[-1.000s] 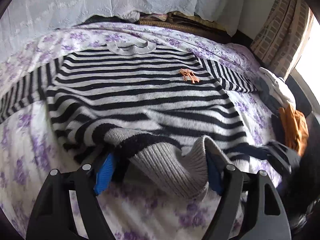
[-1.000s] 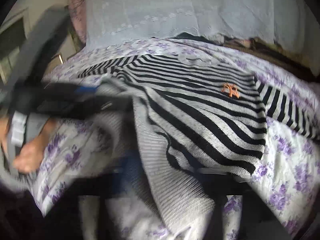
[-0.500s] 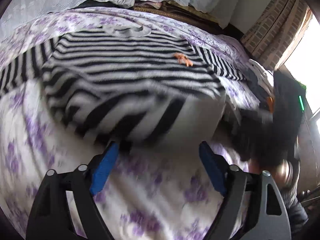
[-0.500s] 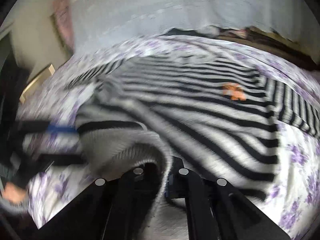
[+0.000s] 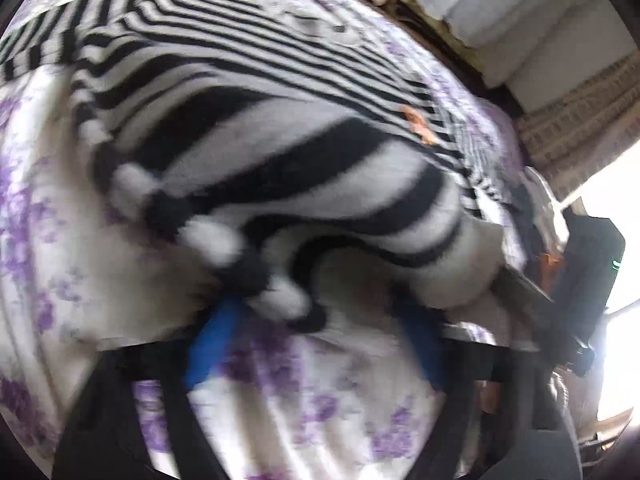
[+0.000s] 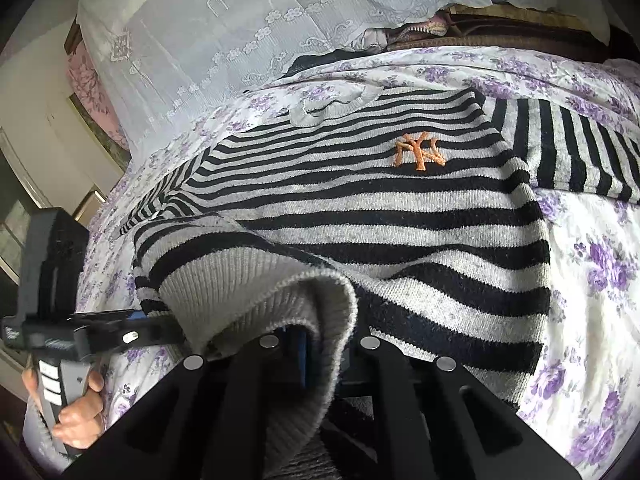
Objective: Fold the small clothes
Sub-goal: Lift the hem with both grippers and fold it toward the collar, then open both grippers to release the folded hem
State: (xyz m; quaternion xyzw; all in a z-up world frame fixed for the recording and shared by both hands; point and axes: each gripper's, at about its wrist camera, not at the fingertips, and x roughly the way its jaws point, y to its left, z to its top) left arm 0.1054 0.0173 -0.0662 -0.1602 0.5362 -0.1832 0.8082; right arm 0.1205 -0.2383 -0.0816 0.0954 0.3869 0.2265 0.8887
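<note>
I had only begun: the sweater (image 6: 400, 216) lay flat on the bed (image 6: 592, 264), my right gripper (image 6: 324, 350) pinched its near hem, my left gripper (image 5: 316, 344) was closing there, nothing folded yet.

Striped sweater (image 6: 400, 216) flat on bed, ribbed hem lifted.
</note>
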